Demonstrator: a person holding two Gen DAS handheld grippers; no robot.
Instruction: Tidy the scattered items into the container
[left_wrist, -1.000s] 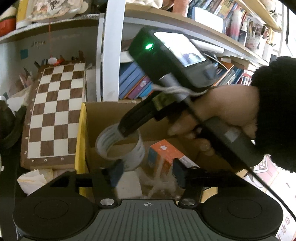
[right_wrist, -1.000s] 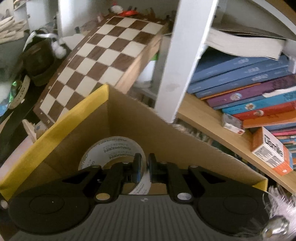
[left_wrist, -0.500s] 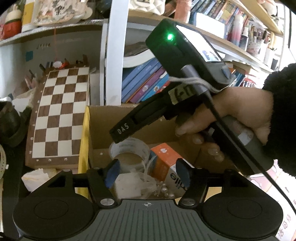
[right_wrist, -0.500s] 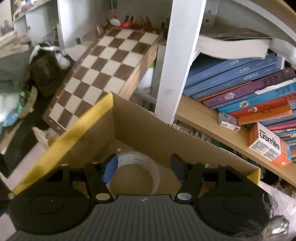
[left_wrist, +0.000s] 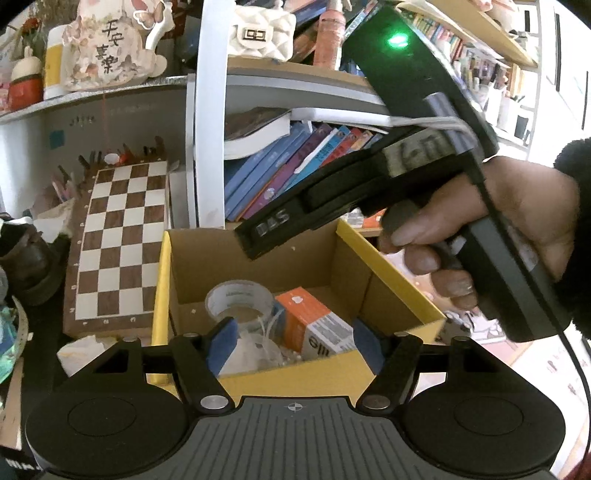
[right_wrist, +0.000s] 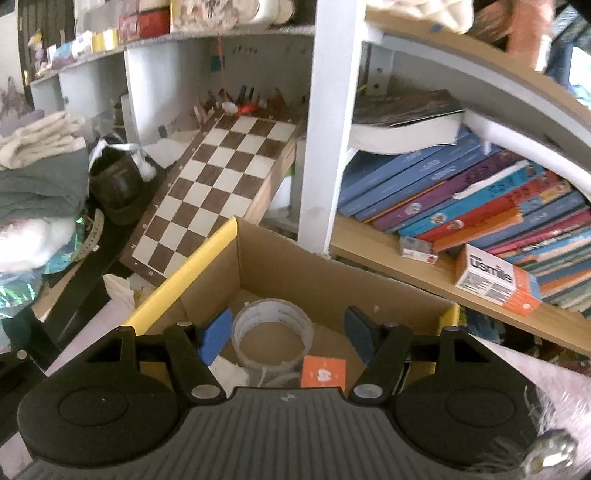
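A brown-and-cream wooden chessboard (right_wrist: 218, 192) leans tilted against the white shelving unit (right_wrist: 325, 122). A row of leaning books with blue, purple and orange spines (right_wrist: 476, 199) stands on the wooden shelf (right_wrist: 417, 269), with a thick pale-paged book (right_wrist: 406, 125) lying flat on top. A white-and-orange carton (right_wrist: 496, 278) lies in front of the books. A dark brown leather shoe (right_wrist: 118, 188) sits left of the chessboard. A cream quilted handbag (left_wrist: 260, 35) rests on the upper shelf.

The right tool (left_wrist: 258, 240) bears the white letters "DAS" on its black finger. An orange and white box (right_wrist: 496, 280) lying on the wooden shelf (right_wrist: 424, 273) reads "usmile". A floral ornament (left_wrist: 107, 44) carries the Chinese characters "平安喜樂".
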